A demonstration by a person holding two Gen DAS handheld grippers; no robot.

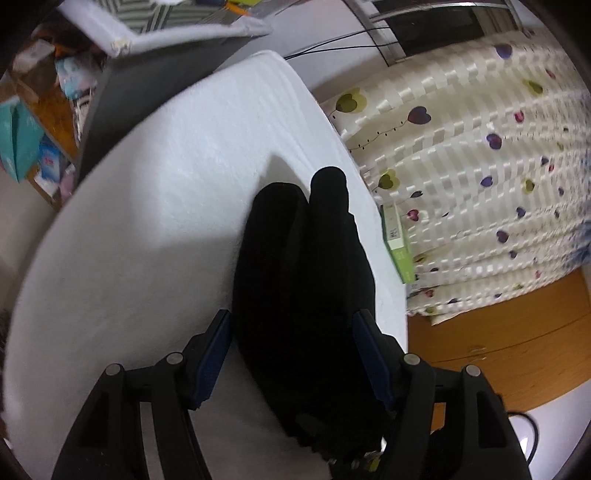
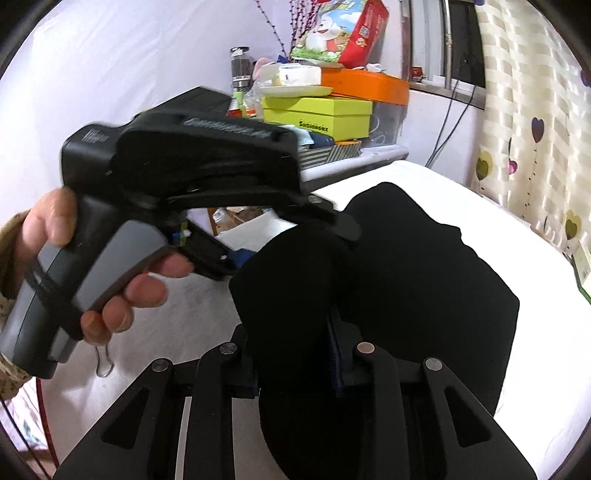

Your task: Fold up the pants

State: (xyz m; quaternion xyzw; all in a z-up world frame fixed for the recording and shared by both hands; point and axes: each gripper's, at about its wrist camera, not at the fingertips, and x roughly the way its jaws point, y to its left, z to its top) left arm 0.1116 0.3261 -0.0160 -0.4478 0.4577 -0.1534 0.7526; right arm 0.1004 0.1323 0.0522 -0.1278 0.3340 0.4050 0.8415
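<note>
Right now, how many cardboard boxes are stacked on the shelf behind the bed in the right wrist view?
3 clearly: a yellow-green box lowest, an orange box behind and above it, a red cartoon box on top. The clutter may hide others.

Pants [image 1: 303, 280] on table [image 1: 147, 221], between left tongs [image 1: 291, 354].

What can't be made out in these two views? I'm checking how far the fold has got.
- Left wrist view: the waist end of the black pants runs off the bottom edge, behind the left tongs.
- Right wrist view: the right tongs have fabric bunched over them, hiding the pads' contact.
- Both views: the pants show as solid black, so creases and layers are unreadable.
</note>
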